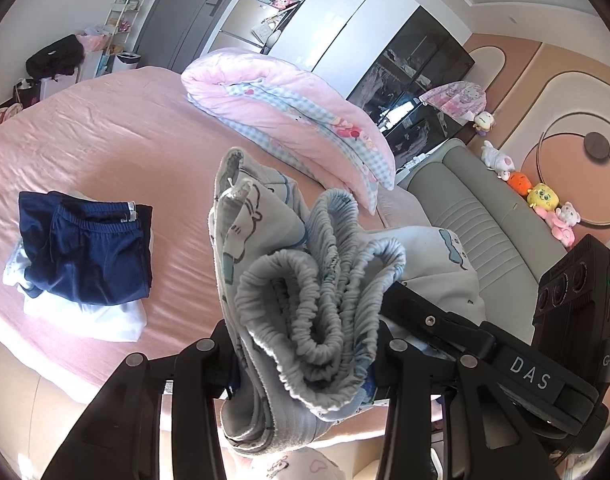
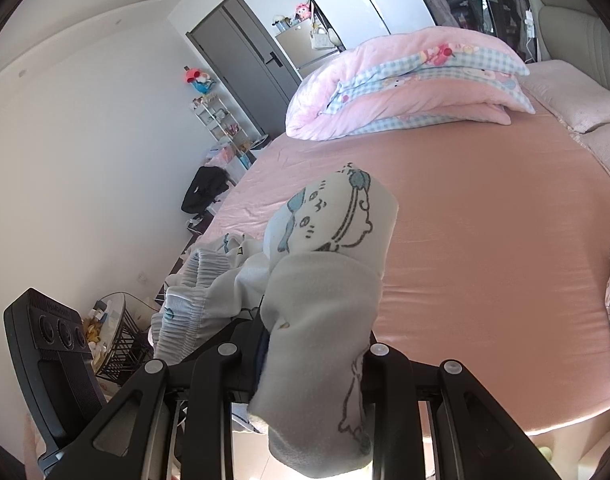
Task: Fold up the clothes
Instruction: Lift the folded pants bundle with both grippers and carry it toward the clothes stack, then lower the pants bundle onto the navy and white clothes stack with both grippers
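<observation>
Two grippers hold one printed grey garment up over the pink bed.

From the left: a folded pile topped by navy shorts rests on the bed, well apart from the left gripper, whose narrowly parted jaws clamp the bunched elastic waistband of the garment. To the right, the right gripper pinches the other end, the cloth draping over and below its jaws. So the garment spans between both hands, off the sheet; open bed for laying it flat lies ahead of both, and neither hand looks clearly nearer.
</observation>
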A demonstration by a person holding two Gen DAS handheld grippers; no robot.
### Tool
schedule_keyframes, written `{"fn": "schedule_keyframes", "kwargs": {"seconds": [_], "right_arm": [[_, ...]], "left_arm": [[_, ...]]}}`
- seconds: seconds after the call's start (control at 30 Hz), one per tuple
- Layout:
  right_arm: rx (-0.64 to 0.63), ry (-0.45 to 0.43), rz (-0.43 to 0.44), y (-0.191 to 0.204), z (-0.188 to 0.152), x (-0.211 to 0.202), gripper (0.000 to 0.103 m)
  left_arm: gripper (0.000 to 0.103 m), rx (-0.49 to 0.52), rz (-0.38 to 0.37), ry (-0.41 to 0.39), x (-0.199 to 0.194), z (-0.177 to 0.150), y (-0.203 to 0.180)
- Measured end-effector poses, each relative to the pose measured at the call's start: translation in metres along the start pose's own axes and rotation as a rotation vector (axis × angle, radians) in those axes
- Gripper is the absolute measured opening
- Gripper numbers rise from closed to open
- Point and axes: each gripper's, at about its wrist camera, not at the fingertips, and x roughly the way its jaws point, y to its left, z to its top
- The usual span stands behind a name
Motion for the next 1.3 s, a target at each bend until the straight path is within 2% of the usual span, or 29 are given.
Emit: {"fn": "schedule_keyframes", "kwargs": {"seconds": [0.1, 0.33, 0.6, 0.97, 1.2, 1.3], "right_arm": [[0.001, 0.001, 0.004, 0.011, 0.005, 0.012, 0.028], [-0.036, 0.038, 0.006, 0.051, 0.018, 0.057, 0.028], [-0.131, 0.094, 0.037, 0.099, 0.018, 0.099, 0.028], [-0.24, 0.112, 0.085, 0.149, 0.006, 0.122, 0.028], [-0.302, 0.134, 0.091, 0.161, 0.003, 0.147, 0.028], [-0.315, 0.157, 0.093, 0.159, 0.004, 0.163, 0.028]], "left_arm": [[0.039, 0.01, 0.004, 0.002, 0.001, 0.014, 0.012], [0.039, -0.036, 0.012, -0.015, 0.001, 0.042, 0.058], [0.039, -0.111, 0.04, -0.067, -0.019, 0.05, 0.107], [0.039, -0.148, 0.053, -0.122, -0.048, 0.058, 0.153], [0.039, -0.183, 0.056, -0.119, -0.035, 0.064, 0.183], [0.039, -0.176, 0.082, -0.104, -0.022, 0.066, 0.192]]}}
